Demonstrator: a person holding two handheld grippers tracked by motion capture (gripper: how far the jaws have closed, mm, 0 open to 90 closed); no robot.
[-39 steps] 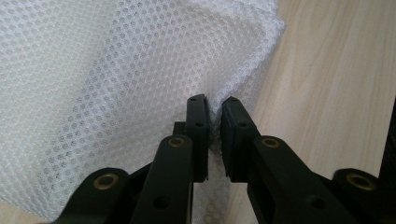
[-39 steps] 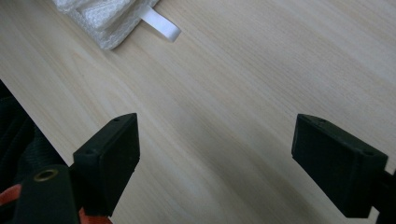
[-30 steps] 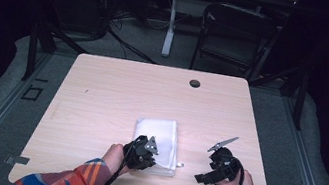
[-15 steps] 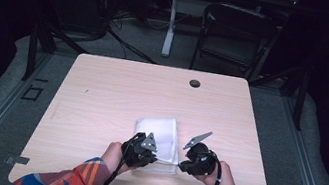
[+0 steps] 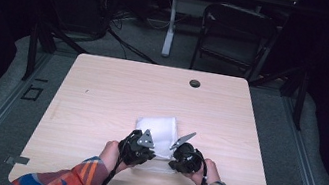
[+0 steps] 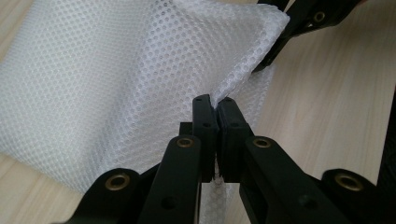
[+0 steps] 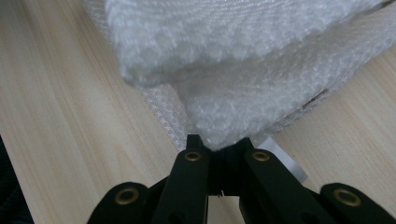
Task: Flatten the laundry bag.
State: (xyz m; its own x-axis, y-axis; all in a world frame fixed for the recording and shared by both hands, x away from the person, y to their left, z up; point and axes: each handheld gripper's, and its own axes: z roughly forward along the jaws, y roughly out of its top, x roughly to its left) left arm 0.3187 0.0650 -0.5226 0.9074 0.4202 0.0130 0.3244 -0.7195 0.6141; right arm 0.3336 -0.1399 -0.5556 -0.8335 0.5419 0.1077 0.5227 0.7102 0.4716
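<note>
A white mesh bag [image 5: 159, 128] lies flat on the wooden table [image 5: 101, 92], near its front edge. My left gripper [image 5: 149, 154] is shut on the bag's near edge, and the left gripper view shows the mesh [image 6: 116, 74] pinched between the closed jaws and lifted into a ridge. My right gripper [image 5: 174, 163] has just been closing, and its jaws are now shut on the bag's near right corner [image 7: 233, 112]. A small white label [image 7: 286, 159] sticks out beside those jaws. The right gripper's jaw [image 6: 299, 23] holds the mesh's far corner in the left gripper view.
A dark grommet hole [image 5: 195, 83] sits near the table's far edge. Behind the table stand a black chair [image 5: 235, 38], a white desk leg [image 5: 170, 22] and loose cables on the floor. Bare wood stretches left, right and beyond the bag.
My right hand has moved left from the table's right side to the bag, and its jaws have closed on the bag's near right corner. The left gripper has kept its hold.
</note>
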